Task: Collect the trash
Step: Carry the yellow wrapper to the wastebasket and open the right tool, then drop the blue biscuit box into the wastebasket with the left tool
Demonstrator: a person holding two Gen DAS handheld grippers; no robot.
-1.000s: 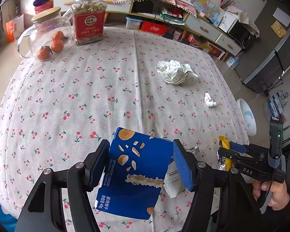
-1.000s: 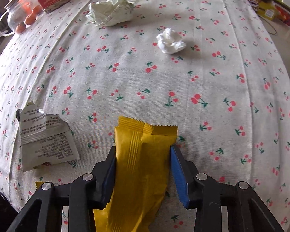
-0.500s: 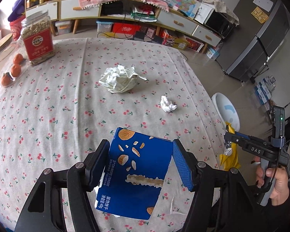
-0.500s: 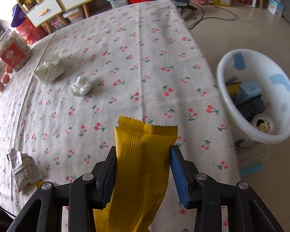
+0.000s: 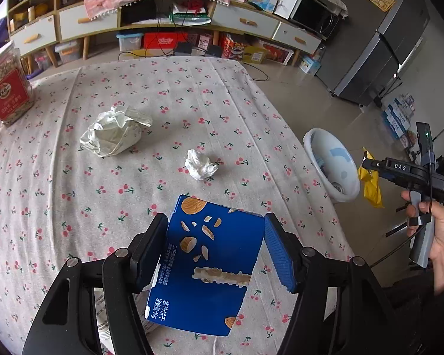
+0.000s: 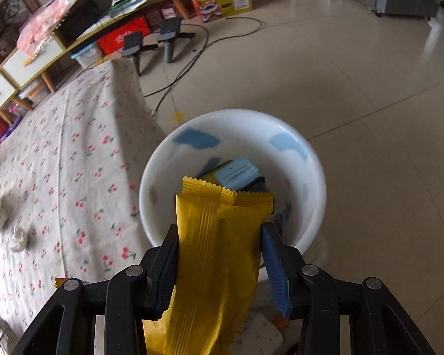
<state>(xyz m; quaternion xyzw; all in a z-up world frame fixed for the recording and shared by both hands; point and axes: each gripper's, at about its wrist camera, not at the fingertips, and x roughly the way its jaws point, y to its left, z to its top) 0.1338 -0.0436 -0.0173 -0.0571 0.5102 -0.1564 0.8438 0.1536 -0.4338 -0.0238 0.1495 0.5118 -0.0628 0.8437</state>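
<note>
A crinkled yellow foil wrapper (image 6: 219, 251) is clamped in the right tool (image 6: 220, 263) above the white plastic bin (image 6: 168, 159); a blue biscuit box (image 5: 207, 266) is clamped in the left tool (image 5: 214, 251).

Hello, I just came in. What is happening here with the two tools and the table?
A person is clearing trash from a table with a cherry-print cloth. The right tool holds a yellow snack wrapper above the white trash bin on the floor, which already contains some items. The left tool grips a blue biscuit box over the table. A crumpled paper bag and a white tissue ball lie on the cloth, not yet collected.
</note>
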